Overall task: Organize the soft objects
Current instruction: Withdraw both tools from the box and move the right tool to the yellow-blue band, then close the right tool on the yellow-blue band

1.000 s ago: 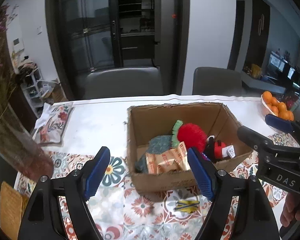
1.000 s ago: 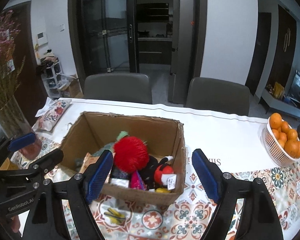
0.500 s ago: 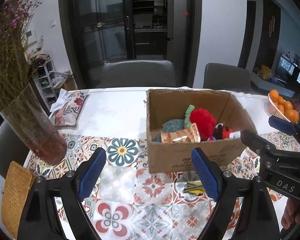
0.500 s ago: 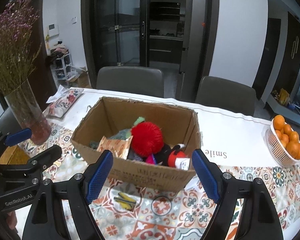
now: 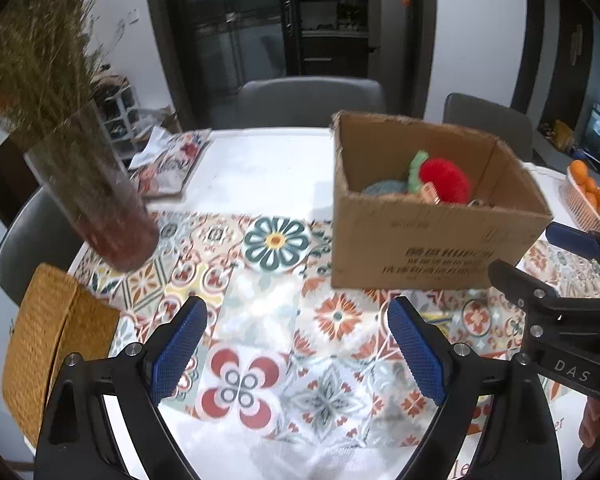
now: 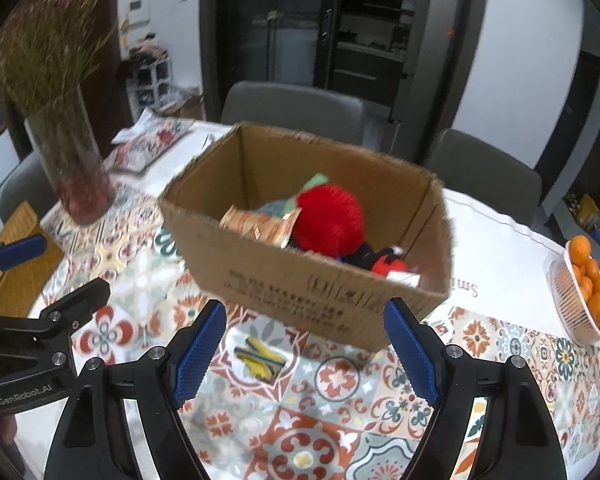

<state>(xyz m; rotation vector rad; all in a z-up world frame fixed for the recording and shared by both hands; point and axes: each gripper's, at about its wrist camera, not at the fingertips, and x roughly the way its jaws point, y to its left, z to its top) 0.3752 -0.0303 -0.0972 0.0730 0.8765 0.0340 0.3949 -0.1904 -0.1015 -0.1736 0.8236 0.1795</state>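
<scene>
A cardboard box (image 6: 300, 284) (image 5: 432, 248) stands on the patterned tablecloth. It holds a red fuzzy ball (image 6: 328, 216) (image 5: 446, 180), an orange snack packet (image 6: 260, 226), a teal-green soft toy (image 5: 384, 188) and a red-and-black plush (image 6: 384, 260). A small yellow-and-dark soft item (image 6: 260, 356) lies on the cloth in front of the box. My left gripper (image 5: 296, 352) is open and empty, low over the cloth left of the box. My right gripper (image 6: 304, 350) is open and empty, just above the yellow item, in front of the box.
A glass vase (image 5: 96, 200) (image 6: 74, 168) of dried flowers stands at the left. A woven mat (image 5: 48, 344) lies at the table's left edge. A basket of oranges (image 6: 584, 292) sits at the right. A flowered pouch (image 5: 172, 164) lies at the back left. Grey chairs (image 5: 308, 96) stand behind.
Both grippers have pulled back and lower from the box, the left one also swinging left. Both stayed open and empty. The box and its contents have not moved.
</scene>
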